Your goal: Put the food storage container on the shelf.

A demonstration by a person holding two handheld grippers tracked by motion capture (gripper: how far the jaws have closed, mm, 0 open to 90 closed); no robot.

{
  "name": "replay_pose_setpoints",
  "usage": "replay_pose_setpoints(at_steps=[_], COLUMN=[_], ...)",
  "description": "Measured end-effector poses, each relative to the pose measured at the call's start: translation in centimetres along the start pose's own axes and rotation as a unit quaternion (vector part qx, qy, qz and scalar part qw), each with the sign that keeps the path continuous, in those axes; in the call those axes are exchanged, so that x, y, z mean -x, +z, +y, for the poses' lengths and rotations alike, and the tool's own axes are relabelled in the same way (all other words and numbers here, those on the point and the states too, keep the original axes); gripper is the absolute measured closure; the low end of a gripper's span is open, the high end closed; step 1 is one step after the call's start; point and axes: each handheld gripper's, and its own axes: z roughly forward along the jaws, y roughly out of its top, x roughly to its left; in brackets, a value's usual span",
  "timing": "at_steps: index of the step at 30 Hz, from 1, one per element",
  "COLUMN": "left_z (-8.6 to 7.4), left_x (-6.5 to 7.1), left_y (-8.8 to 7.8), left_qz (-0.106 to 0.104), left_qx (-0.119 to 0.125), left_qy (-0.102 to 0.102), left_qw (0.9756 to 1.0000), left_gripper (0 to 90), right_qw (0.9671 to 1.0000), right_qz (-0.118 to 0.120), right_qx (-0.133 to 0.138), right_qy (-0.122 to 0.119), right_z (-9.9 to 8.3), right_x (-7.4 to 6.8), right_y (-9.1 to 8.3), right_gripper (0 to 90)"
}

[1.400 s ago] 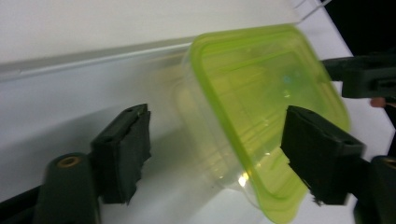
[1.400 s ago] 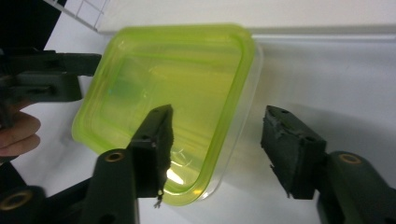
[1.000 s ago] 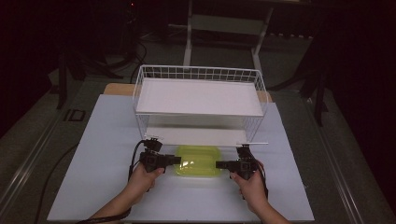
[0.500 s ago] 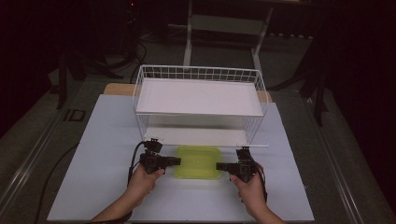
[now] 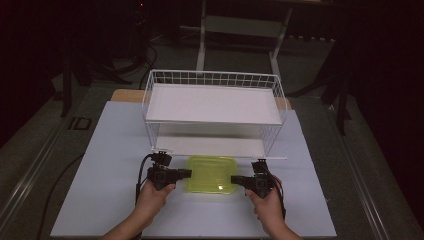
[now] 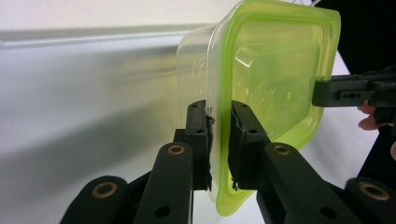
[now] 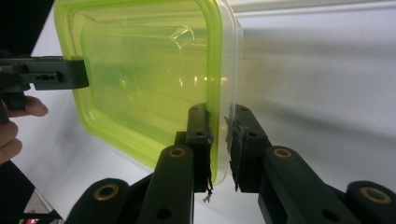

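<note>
Looks like the grab step: the left gripper (image 5: 186, 173) and the right gripper (image 5: 236, 179) have each just been closing on opposite rims of the green-lidded container (image 5: 211, 173), and the gripper views show the pads pinching the lid edge on both sides. The container sits on the white worktop (image 5: 100, 165), just in front of the wire shelf rack (image 5: 212, 107). Next move probably needs both hands lifting evenly so it stays level. Beyond the rack it's a dark room with some stand legs (image 5: 202, 40).
</note>
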Motion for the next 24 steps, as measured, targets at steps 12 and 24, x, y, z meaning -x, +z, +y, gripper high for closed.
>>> replay_pose_setpoints(at_steps=[12,24], left_z=[2.0,3.6], left_x=[0.2,-0.8], left_y=[-0.8,0.2], left_qz=[0.005,0.002], left_qx=[0.045,0.08], left_qy=[0.013,0.02], left_qw=[0.9989,0.9966], left_gripper=[80.2,80.1], right_qw=[0.9987,0.9979], right_qz=[-0.016,-0.02], right_qx=[0.04,0.057], right_qy=[-0.027,-0.025], right_z=[2.9,4.8], right_x=[-1.1,-0.3], right_y=[-0.6,0.4], right_gripper=[79.2,79.2])
